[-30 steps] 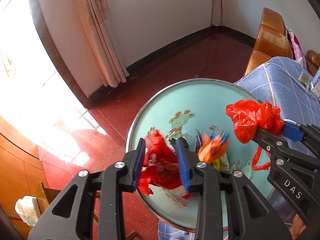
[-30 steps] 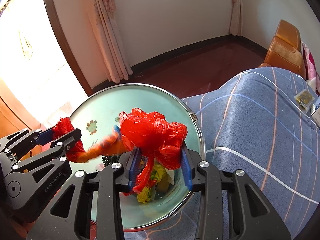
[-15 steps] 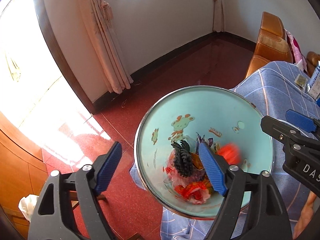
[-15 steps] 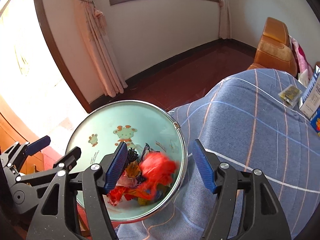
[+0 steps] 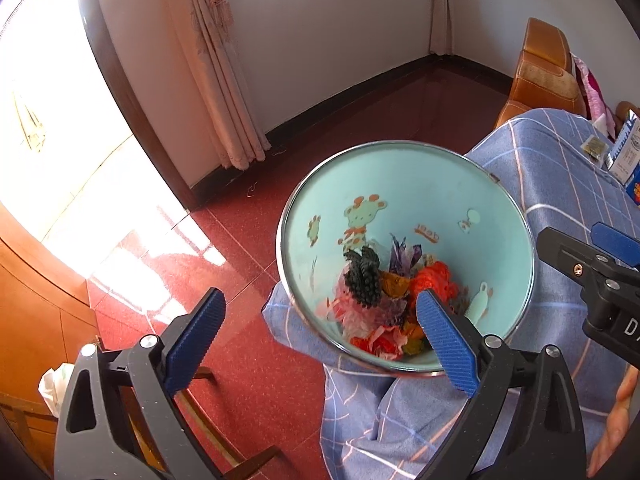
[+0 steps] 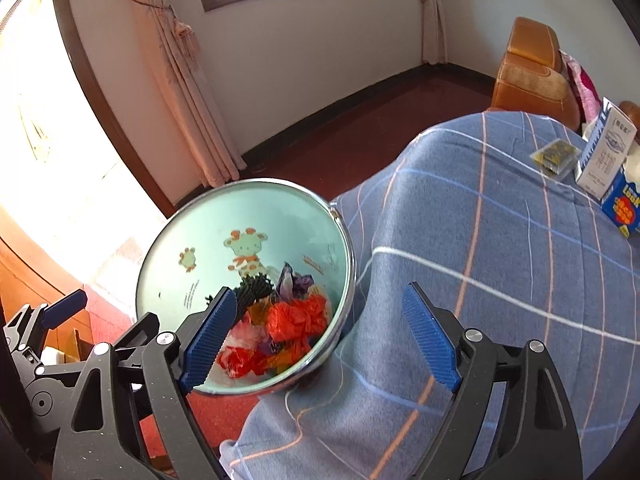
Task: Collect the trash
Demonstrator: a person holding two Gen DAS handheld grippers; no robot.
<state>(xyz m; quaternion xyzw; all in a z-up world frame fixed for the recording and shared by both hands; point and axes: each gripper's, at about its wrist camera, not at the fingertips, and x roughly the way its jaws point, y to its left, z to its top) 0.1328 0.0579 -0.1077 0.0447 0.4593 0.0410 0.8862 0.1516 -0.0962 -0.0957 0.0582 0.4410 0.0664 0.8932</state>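
A mint-green trash bin (image 5: 404,184) with a metal rim and a cartoon giraffe inside stands beside the table; it also shows in the right wrist view (image 6: 224,232). A heap of trash (image 5: 384,300) lies at its bottom: red plastic bags (image 6: 296,320), a dark spiky piece, purple and yellow scraps. My left gripper (image 5: 320,336) is open and empty above the bin's near rim. My right gripper (image 6: 320,336) is open and empty, over the bin's right edge and the tablecloth.
A blue checked cloth (image 6: 500,272) covers the table to the right. A carton (image 6: 604,156) and a small packet (image 6: 554,156) lie at its far end. An orange sofa (image 5: 544,76) stands behind. Red tiled floor (image 5: 240,240) and curtains (image 5: 216,72) are to the left.
Both grippers opened and let their red plastic bags and wrappers fall into the bin. Both have pulled back and up from the bin.
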